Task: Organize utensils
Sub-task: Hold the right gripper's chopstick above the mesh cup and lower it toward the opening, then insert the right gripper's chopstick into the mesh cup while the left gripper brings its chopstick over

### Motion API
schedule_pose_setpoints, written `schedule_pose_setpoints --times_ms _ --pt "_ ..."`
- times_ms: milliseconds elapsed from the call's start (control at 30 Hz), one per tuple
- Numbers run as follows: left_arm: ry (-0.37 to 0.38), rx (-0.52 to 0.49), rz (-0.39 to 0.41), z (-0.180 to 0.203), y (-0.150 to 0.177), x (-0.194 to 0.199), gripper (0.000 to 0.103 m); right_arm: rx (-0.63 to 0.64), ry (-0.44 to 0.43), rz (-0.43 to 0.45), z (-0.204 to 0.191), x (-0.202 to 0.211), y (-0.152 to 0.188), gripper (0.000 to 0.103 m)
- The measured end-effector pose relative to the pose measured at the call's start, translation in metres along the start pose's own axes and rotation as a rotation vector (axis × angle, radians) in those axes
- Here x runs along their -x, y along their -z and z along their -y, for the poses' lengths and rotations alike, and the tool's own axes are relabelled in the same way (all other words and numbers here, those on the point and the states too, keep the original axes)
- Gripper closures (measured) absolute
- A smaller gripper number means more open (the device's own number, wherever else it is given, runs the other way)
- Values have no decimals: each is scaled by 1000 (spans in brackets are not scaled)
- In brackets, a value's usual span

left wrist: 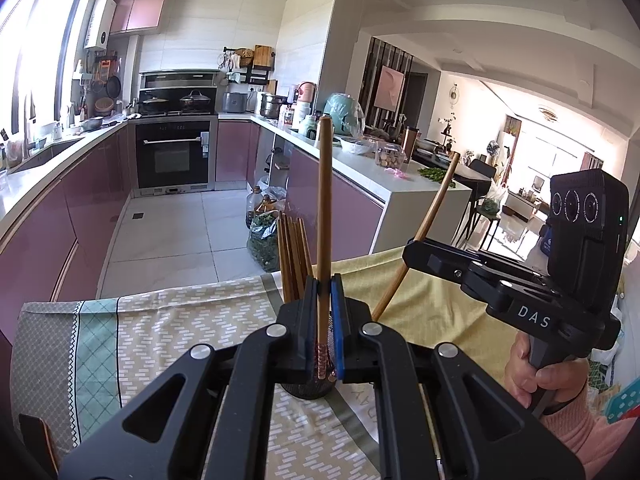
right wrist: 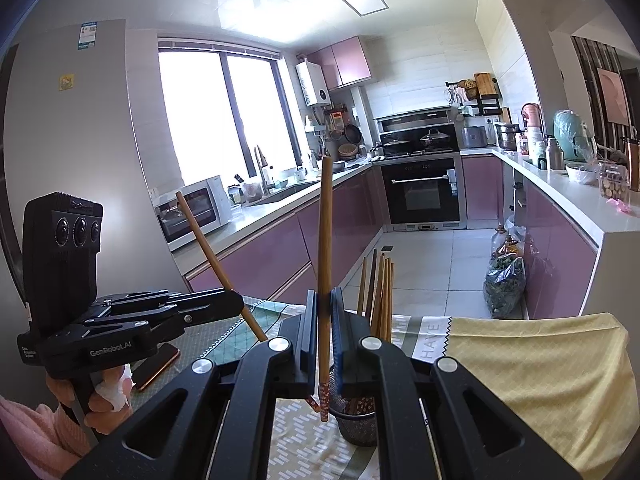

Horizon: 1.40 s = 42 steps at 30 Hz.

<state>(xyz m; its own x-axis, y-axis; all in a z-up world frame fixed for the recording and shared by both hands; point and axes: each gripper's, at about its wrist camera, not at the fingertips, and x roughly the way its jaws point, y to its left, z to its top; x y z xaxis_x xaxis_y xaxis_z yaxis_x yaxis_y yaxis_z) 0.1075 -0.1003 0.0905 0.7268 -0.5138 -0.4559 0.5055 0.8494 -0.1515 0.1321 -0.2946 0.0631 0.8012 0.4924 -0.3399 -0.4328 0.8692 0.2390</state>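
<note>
Left wrist view shows the left gripper (left wrist: 325, 296) pinching a light, stiff, slippery chopstick (left wrist: 324, 216) low above the mesh holder (left wrist: 308, 392) mid-table, the right gripper (right wrist: 325, 308) pinching another chopstick (right wrist: 325, 264) likewise.

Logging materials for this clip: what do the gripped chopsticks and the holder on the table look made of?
Chopsticks: apparently wood or bamboo, matte brown shafts with a patterned band at the lower end. Holder: dark metal wire mesh by its see-through grid, probably coated.

Both wrist cams close, facing kitchen; share, seemingly, mesh holder (right wrist: 356, 420).
</note>
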Motion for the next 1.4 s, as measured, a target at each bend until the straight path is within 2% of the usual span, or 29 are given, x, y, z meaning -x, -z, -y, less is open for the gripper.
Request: schedule_pose_setpoints --times_ms 367,1400 --pt "-7 0 8 -2 -5 -6 96 6 16 14 4 -3 -5 97" --pt "-22 8 -39 -5 -9 -34 96 -16 52 -33 14 -28 0 97"
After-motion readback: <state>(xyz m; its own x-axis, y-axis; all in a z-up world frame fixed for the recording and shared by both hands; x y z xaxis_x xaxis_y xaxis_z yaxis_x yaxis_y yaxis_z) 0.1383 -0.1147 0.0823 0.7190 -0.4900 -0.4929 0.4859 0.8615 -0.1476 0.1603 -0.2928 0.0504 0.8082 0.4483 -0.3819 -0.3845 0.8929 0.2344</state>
